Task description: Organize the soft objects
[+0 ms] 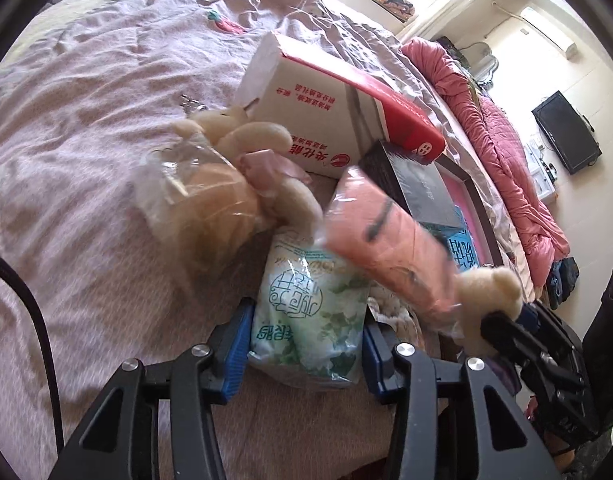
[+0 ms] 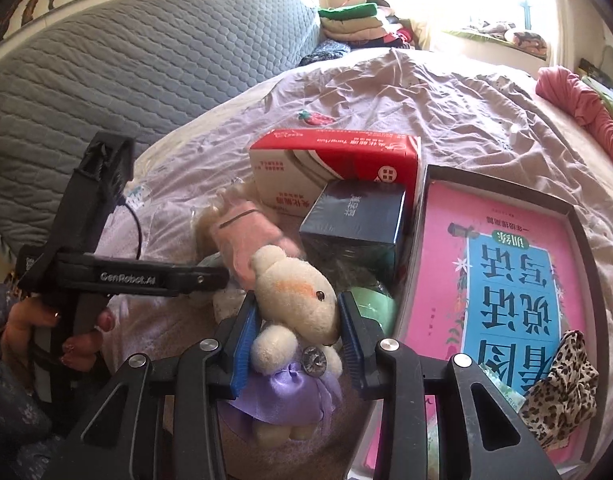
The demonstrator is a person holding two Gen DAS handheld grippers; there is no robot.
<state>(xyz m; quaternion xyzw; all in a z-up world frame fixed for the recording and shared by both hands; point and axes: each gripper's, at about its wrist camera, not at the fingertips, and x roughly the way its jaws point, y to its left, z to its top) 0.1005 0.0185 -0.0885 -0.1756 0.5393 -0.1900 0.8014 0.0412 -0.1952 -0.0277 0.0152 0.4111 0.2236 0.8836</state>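
Note:
My left gripper (image 1: pixel 306 332) is shut on a green-and-white tissue pack (image 1: pixel 310 300), its blue pads pressing both sides of the pack just above the bed sheet. A beige plush in a clear bag (image 1: pixel 210 204) lies to the pack's upper left. A pink plush in clear plastic (image 1: pixel 386 240) leans across from the right. My right gripper (image 2: pixel 298 320) is shut on a cream plush bunny (image 2: pixel 294 292) in a purple dress, gripped at the head. In the right wrist view the left gripper (image 2: pixel 214 276) reaches in from the left, held by a hand (image 2: pixel 78 344).
A red-and-white carton (image 2: pixel 334 168) and a dark box (image 2: pixel 354 212) stand on the wrinkled pink sheet (image 1: pixel 86 120). A tray (image 2: pixel 430 176) holds a pink-and-blue book with a leopard-print cloth (image 2: pixel 562 392) on it. A green soft ball (image 2: pixel 370 304) lies by the tray.

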